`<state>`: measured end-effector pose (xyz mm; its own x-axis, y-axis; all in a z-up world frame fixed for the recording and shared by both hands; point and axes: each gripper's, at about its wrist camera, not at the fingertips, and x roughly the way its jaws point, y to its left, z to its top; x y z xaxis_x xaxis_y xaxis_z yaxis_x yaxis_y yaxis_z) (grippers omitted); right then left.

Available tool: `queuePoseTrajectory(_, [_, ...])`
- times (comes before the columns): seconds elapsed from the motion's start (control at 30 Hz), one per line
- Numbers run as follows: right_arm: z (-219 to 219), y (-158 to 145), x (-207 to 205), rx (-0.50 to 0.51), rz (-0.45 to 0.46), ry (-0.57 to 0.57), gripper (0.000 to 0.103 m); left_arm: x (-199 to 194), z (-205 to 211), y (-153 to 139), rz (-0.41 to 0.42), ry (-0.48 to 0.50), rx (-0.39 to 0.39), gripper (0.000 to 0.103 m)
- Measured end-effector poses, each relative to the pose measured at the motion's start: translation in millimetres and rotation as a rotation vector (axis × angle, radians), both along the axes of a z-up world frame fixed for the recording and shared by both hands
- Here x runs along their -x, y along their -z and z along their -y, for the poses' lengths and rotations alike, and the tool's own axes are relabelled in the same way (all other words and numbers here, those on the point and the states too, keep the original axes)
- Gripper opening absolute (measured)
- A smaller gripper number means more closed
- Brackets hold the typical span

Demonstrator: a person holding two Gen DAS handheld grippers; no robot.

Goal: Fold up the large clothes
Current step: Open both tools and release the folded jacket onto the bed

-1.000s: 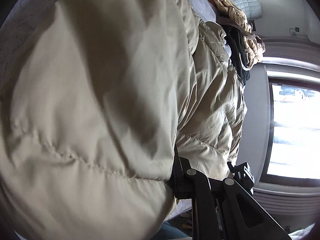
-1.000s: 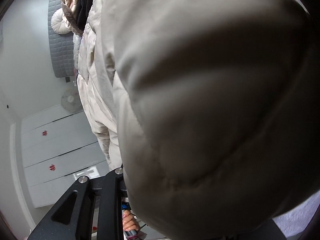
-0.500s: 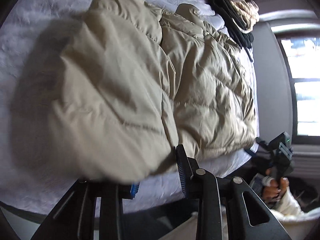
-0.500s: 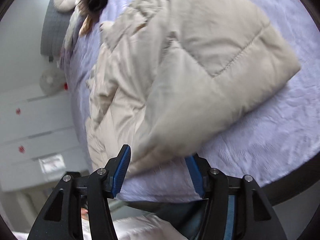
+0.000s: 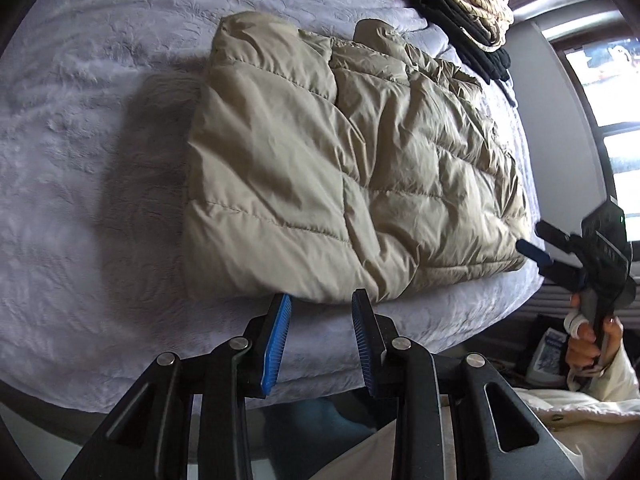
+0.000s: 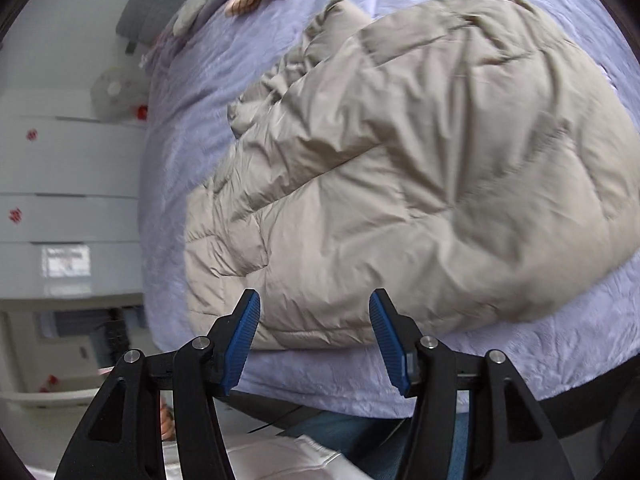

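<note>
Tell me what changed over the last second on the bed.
Both grippers let go of the jacket and drew back above it: the left gripper and right gripper now stand open and empty. The jacket dropped folded onto the bedspread. The clothes pile stayed put.

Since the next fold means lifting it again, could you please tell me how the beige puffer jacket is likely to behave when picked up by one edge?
The beige puffer jacket would probably sag and drape, since its panels crease softly on the bed. Its puffed quilting suggests it is light for its bulk. The smooth, slightly shiny shell may slip from a shallow pinch.
</note>
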<state>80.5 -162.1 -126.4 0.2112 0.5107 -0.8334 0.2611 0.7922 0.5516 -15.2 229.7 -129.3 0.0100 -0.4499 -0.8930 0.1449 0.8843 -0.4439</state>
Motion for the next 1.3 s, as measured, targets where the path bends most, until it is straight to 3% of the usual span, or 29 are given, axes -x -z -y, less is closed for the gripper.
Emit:
queuePoseTrajectory(0.23, [-33, 1, -6, 0.062, 0.001, -0.044, 0.061, -6, -21, -14, 0.049, -0.032, -0.087, 0.033])
queuePoseTrajectory(0.33, [-45, -2, -7, 0.100, 0.003, -0.058, 0.062, -12, -28, -18, 0.094, -0.077, -0.118, 0.084])
queuePoseTrajectory(0.4, [-48, -4, -6, 0.126, 0.005, -0.063, 0.063, -15, -28, -21, 0.141, -0.077, -0.131, 0.084])
queuePoseTrajectory(0.6, [-58, -4, -3, 0.161, -0.005, -0.030, 0.063, -23, -20, -4, 0.112, -0.060, -0.120, 0.084])
queuePoseTrajectory(0.7, [-60, -1, 1, 0.177, -0.018, -0.011, 0.080, -29, -19, 10, 0.084, -0.069, -0.109, 0.084])
queuePoseTrajectory(0.93, [-72, 2, 8, 0.256, -0.041, -0.016, 0.082, -43, -22, 30, 0.039, -0.106, -0.102, 0.088])
queuePoseTrajectory(1.07, [-76, -3, 6, 0.331, 0.006, -0.025, 0.103, -52, -22, 32, 0.052, -0.111, -0.110, 0.088])
queuePoseTrajectory(1.3, [-78, 8, -6, 0.355, -0.061, -0.081, 0.103, -71, -18, 38, 0.053, -0.122, -0.103, 0.088])
